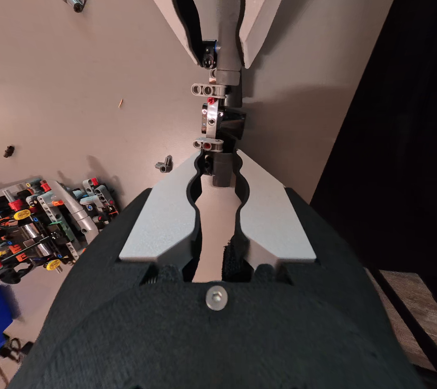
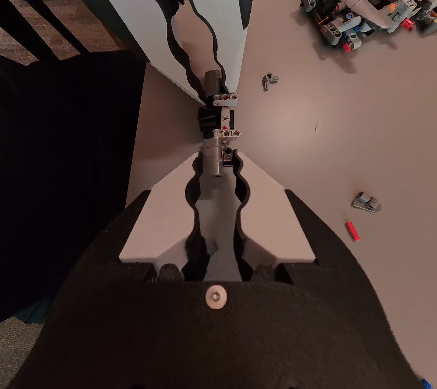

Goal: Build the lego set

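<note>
the left gripper (image 1: 218, 160) and right gripper (image 2: 216, 160) are each clamping one end of a small subassembly (image 1: 218, 117) above the desk (image 1: 71, 94); the main model (image 1: 47, 219) is sitting apart.

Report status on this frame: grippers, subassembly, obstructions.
Left gripper and right gripper shut on opposite ends of lego subassembly, held above table. Nothing between them.

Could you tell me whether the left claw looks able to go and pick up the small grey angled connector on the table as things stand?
Probably not yet: the left claw is shut on one end of the small subassembly, whose other end the right claw grips. The grey angled connector lies uncovered nearby.
</note>
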`<state>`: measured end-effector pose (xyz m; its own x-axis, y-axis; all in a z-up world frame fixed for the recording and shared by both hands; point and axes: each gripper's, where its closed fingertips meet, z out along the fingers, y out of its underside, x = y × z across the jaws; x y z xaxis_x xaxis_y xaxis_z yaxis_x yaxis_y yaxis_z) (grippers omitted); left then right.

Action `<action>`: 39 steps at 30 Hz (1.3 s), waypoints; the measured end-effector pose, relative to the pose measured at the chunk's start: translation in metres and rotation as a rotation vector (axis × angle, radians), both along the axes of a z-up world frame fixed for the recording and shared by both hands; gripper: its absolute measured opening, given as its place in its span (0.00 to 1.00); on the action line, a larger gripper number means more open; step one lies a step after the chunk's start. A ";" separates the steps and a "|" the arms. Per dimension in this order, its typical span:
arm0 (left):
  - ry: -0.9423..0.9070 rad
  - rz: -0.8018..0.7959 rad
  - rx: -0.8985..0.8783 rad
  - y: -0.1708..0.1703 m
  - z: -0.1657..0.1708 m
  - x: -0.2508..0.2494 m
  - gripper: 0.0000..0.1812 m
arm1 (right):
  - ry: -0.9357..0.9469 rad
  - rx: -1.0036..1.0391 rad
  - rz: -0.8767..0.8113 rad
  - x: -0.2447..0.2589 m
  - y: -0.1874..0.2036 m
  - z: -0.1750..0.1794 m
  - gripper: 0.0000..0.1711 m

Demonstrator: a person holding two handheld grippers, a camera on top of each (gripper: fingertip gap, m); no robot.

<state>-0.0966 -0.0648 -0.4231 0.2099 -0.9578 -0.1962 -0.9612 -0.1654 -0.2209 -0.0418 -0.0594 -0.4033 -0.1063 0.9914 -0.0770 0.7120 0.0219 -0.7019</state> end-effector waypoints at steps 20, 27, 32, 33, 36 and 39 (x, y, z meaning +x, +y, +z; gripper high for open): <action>-0.188 -0.048 0.296 0.007 0.004 0.000 0.11 | -0.012 0.080 0.046 -0.003 0.005 -0.006 0.13; -0.080 -0.087 0.333 0.012 0.003 -0.004 0.11 | -0.007 0.139 0.107 -0.008 0.008 0.006 0.13; -0.042 -0.104 0.353 0.015 0.002 -0.005 0.09 | -0.009 0.128 0.104 -0.011 0.013 0.003 0.13; -0.038 -0.101 0.353 0.015 0.001 -0.005 0.08 | -0.003 0.124 0.100 -0.012 0.014 0.002 0.13; -0.035 -0.104 0.366 0.016 0.001 -0.005 0.08 | -0.020 0.116 0.103 -0.010 0.015 -0.004 0.13; -0.042 -0.103 0.361 0.017 0.002 -0.005 0.08 | -0.008 0.098 0.094 -0.010 0.015 -0.005 0.13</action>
